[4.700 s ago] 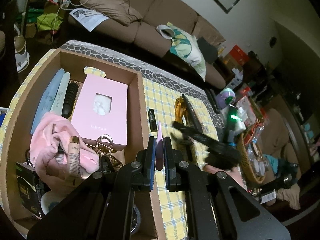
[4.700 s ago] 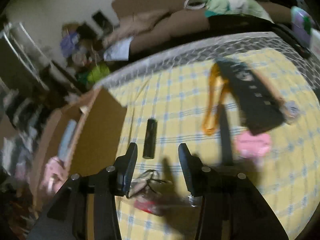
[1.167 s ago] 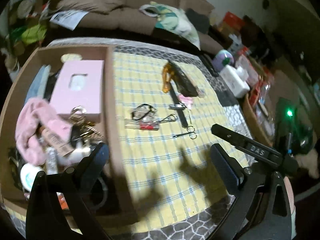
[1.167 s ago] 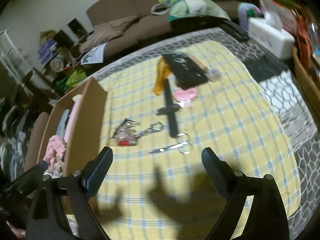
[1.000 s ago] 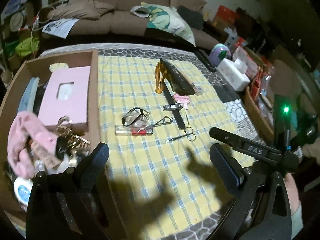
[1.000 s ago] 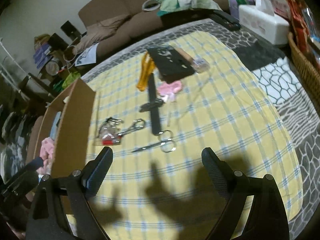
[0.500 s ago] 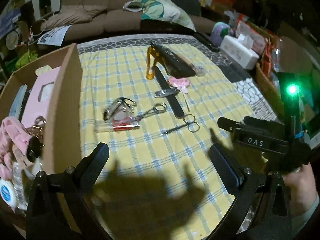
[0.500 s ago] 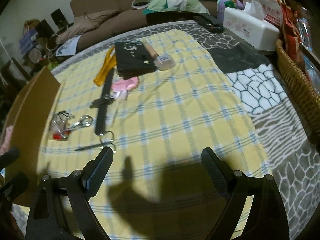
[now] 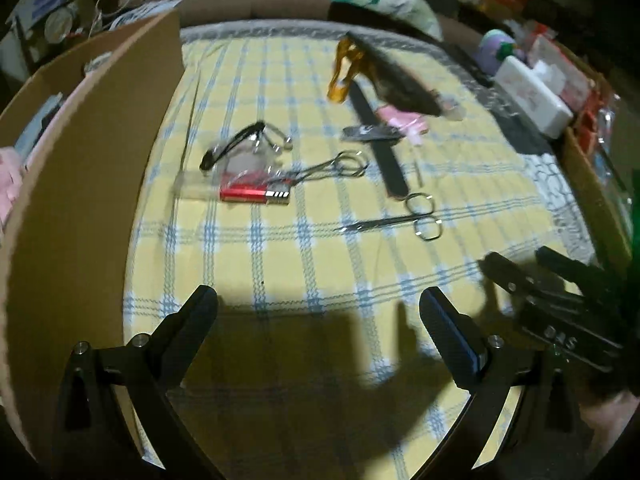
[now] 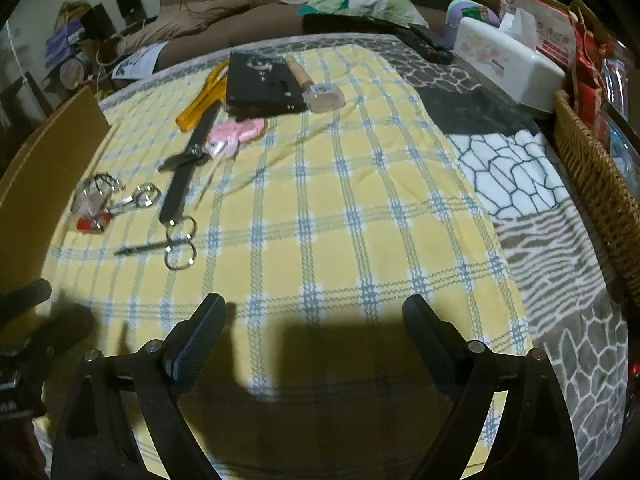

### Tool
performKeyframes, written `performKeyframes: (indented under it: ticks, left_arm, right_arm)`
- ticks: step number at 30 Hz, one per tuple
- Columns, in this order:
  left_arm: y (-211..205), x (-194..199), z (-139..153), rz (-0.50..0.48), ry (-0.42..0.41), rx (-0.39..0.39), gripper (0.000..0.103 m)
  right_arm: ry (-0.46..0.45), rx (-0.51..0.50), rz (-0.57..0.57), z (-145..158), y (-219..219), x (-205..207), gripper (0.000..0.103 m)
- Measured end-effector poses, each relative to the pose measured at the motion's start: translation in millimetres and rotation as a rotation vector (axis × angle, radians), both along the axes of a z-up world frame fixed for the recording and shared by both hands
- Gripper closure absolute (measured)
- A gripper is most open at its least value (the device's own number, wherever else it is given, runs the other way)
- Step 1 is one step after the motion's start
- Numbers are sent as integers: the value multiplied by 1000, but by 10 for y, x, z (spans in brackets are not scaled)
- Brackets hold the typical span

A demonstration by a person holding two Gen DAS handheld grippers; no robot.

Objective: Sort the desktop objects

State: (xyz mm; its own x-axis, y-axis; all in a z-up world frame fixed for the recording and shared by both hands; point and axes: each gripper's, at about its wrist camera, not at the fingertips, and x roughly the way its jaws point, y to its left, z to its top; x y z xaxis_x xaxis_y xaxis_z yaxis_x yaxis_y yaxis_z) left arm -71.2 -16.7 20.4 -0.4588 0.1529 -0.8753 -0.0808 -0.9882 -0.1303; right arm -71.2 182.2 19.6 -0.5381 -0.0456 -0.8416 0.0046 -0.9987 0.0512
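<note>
Above the yellow cloth (image 10: 340, 208) both grippers' jaws gape wide — empty

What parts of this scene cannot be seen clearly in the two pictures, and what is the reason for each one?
- Cardboard box contents: left wrist view, its tall side wall hides nearly everything inside.
- Clear packet beside the red tube: both views, too blurred and small to identify.
- Wicker basket contents: right wrist view, cut off by the picture edge.
- Right gripper: left wrist view, dark, blurred.
</note>
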Motion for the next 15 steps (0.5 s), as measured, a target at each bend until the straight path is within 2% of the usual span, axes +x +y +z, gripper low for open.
performKeyframes:
  ticks: [4,6,8,10,14,15]
  left_arm:
    - [2,-6,-127,21,-23,-15,1]
    - [33,17,-142,24,-3,-37,0]
    - [90,31,-163,25,9,-73,0]
    - [136,70,-188,28,39,-109,0]
    - [129,185,-210,50,125,-104,0]
    - [127,180,-208,50,124,-104,0]
  right_arm:
    - [8,37,25,-40,-58,30,5]
    - [12,54,35,-75,-98,48,0]
    - [31,61,31,-91,-113,67,0]
    - [54,57,25,-102,-106,95,0]
    - [75,56,19,-103,-100,107,0]
    - [74,56,19,-104,-98,106,0]
